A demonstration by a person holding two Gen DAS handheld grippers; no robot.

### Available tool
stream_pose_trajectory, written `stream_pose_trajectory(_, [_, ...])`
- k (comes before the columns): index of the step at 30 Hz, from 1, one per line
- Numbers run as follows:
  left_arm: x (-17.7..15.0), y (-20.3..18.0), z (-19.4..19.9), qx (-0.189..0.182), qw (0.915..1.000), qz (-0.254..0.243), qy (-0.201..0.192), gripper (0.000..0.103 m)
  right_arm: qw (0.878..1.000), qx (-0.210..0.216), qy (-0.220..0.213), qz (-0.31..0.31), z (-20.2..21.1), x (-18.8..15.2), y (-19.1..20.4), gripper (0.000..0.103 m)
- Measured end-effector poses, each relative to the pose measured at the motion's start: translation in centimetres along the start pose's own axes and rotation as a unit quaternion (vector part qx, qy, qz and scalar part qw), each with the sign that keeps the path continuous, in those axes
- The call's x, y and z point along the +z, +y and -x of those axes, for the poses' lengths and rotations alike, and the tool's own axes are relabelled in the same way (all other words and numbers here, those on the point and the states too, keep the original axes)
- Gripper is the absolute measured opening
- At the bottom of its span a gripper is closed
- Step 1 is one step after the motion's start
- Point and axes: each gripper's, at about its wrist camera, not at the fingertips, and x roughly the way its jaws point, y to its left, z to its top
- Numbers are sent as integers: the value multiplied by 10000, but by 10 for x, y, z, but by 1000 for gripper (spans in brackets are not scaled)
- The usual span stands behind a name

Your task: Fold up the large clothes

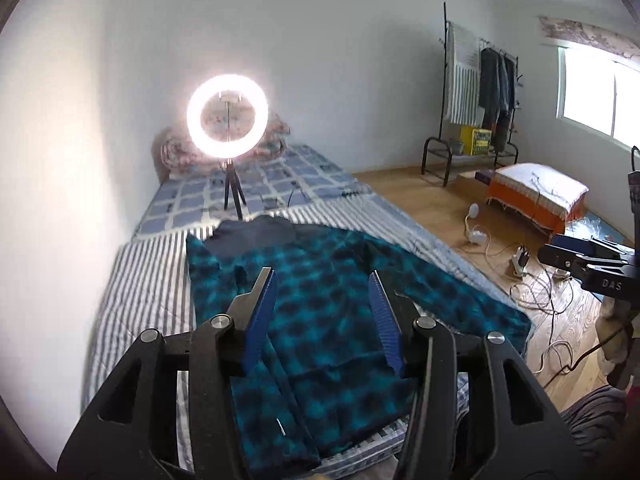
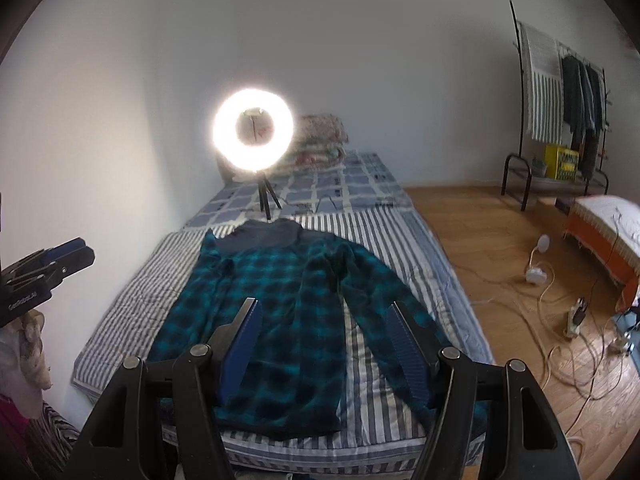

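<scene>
both claws, the left gripper (image 1: 322,284) and right gripper (image 2: 322,312), hang with jaws apart, holding nothing. the teal-and-black plaid fleece shirt (image 2: 280,320) lies flat on the striped quilted bed (image 2: 380,380), one sleeve turned in, the other out; i judge most folding remains.

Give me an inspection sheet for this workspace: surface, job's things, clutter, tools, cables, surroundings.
Surface: bed with striped cover nearest the tools, checked cover beyond.
Job's things: teal plaid shirt spread flat on the striped cover, collar toward the ring light; one sleeve lies folded over the body, the other stretches out toward the floor side.
Clutter: ring light on a small tripod standing on the bed; folded quilt behind it.
Tools: left tool open, nothing between its jaws; right tool open, nothing between its jaws; both above the shirt.
Cables: loose cords and a power strip on the wooden floor.
Surroundings: clothes rack, orange bench, window.
</scene>
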Motion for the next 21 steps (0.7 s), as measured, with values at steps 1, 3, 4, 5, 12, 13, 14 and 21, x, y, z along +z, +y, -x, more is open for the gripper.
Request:
stream_pose_trajectory(1, [-4, 0, -10, -52, 9999, 14, 93, 49, 9999, -6, 86, -64, -9, -3, -6, 67])
stream_pose_trajectory(3, [-11, 0, -25, -48, 9998, 12, 213, 49, 9994, -53, 276, -182, -29, -10, -18, 67])
stream_pose_trajectory(4, [-14, -1, -30, -39, 9997, 11, 244, 49, 9992, -93, 336, -207, -37, -13, -23, 67])
stream_pose_trajectory(5, [-17, -1, -38, -50, 9995, 14, 300, 49, 9990, -123, 373, -220, -41, -15, -27, 67])
stream_pose_trajectory(12, [-29, -2, -92, -189, 9978, 40, 639, 49, 9954, -302, 781, -464, -72, -31, -73, 67])
stream_pose_trajectory(13, [-30, -2, -98, -211, 9975, 30, 674, 49, 9945, -332, 824, -546, -76, -34, -81, 67])
stream_pose_trajectory(14, [-31, -1, -102, -227, 9973, 30, 701, 49, 9938, -363, 864, -599, -79, -36, -86, 67])
stream_pose_trajectory(21, [-44, -6, -128, -388, 9945, 50, 967, 49, 9868, -702, 1234, -783, -99, -61, -136, 71])
